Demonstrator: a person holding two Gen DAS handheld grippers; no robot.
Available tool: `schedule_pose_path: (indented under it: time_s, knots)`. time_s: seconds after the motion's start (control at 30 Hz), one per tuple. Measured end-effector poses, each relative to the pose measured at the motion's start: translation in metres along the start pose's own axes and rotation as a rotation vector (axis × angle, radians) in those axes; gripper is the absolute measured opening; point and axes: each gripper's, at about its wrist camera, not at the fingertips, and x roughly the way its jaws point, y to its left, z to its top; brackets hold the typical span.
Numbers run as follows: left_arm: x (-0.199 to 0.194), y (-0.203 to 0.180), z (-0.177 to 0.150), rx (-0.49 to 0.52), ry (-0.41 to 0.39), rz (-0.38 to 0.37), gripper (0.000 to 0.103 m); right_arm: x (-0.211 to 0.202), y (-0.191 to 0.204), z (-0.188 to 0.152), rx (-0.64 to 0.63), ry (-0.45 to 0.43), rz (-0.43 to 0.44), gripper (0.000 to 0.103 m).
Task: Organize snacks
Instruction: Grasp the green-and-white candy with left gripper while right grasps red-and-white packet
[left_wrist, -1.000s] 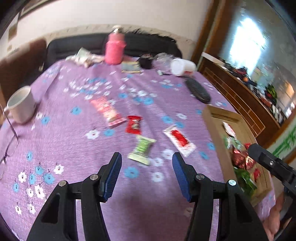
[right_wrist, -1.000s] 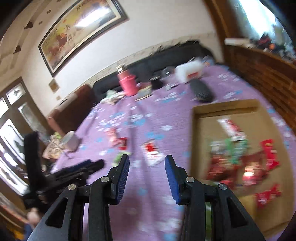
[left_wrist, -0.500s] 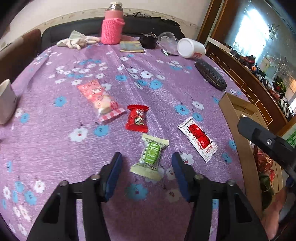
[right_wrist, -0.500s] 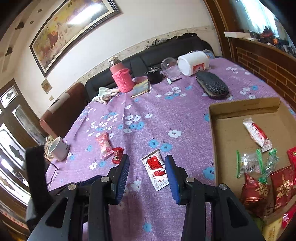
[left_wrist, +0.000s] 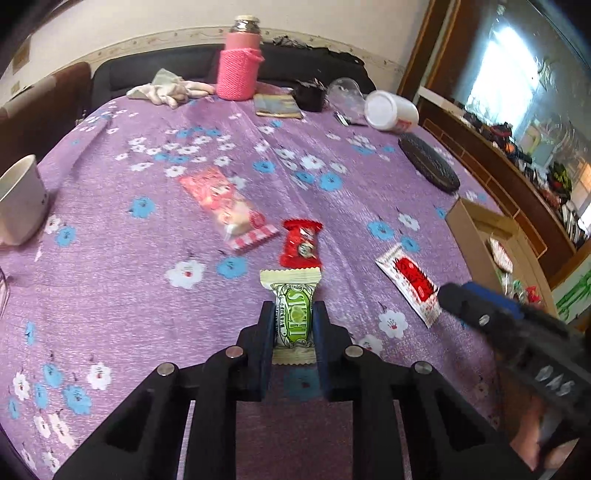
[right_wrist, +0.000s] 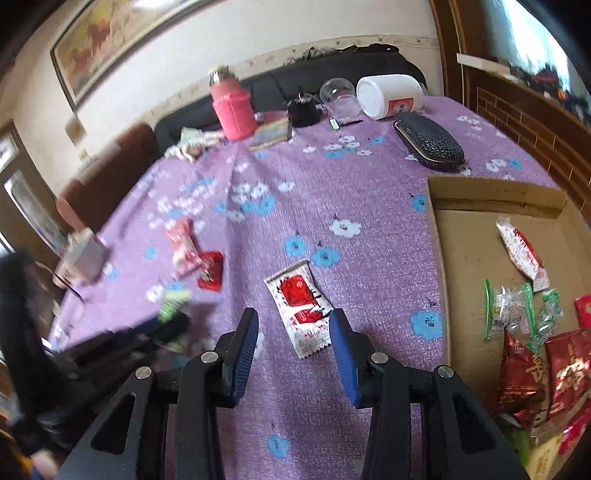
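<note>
My left gripper (left_wrist: 294, 325) is shut on a green-and-white snack packet (left_wrist: 293, 310) lying on the purple flowered tablecloth. Just beyond it lie a small red packet (left_wrist: 301, 243), a pink packet (left_wrist: 225, 206) and a white-and-red sachet (left_wrist: 408, 282). My right gripper (right_wrist: 293, 332) is open, its fingers on either side of the near end of the white-and-red sachet (right_wrist: 301, 302). The cardboard box (right_wrist: 465, 236) at the right holds several snack packets (right_wrist: 524, 354). The left gripper shows blurred in the right wrist view (right_wrist: 162, 328).
A white mug (left_wrist: 18, 199) stands at the left. At the far edge are a pink bottle (left_wrist: 240, 62), a cloth (left_wrist: 166, 88), a booklet (left_wrist: 277, 105), a tipped white jar (left_wrist: 391, 110) and a black glasses case (left_wrist: 428, 166).
My left gripper moved forward and shut on the green packet. My right gripper moved down and forward over the white-and-red sachet, still open.
</note>
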Motion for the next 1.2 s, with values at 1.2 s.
schedule_pose_path:
  time_s: [1.2]
  knots:
    - [-0.006, 0.005, 0.002, -0.015, -0.014, -0.010, 0.019, 0.023, 0.019, -0.001, -0.081, 0.043, -0.069, 0.012]
